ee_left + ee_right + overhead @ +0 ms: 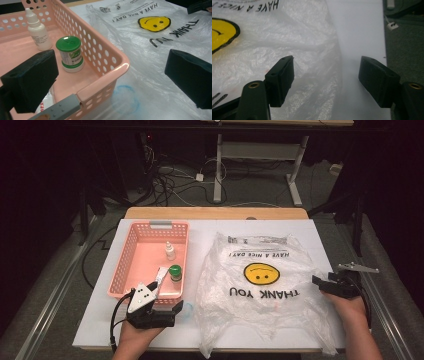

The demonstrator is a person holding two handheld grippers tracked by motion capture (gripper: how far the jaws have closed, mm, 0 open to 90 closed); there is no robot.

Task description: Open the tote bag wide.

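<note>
While I am holding both tools at the near edge of the table, the stock is lying as follows. Item one: a thin plastic bag point(262, 290), clear, printed with a yellow smiley face, lying flat and wrinkled on the white table cover point(310, 227), right of the basket. Item two: a pink perforated basket point(131, 252) to the left, holding a white dropper bottle point(170, 251), a green-capped jar point(175, 272) and a flat packet point(161, 276) I cannot read. My right gripper point(316, 281) is sitting at the bag's right edge, jaws apart and gripping nothing; in the right gripper view the bag's hem is lying between them and under one jaw, not pressed. My left gripper point(176, 309) is resting at the basket's near corner, jaws wide apart and empty, one over the basket floor, one over the bag. Risks, as I am judging them: the film is slick and flat, so my right pads may be closing on air or on one layer only, leaving the mouth shut; pinching too deep could be dragging the whole bag across the cover and bunching it against the basket. My left jaws are straddling the basket wall, so a careless closing could be clamping the rim and tipping the jar or the dropper bottle, both standing upright near that wall.
</note>
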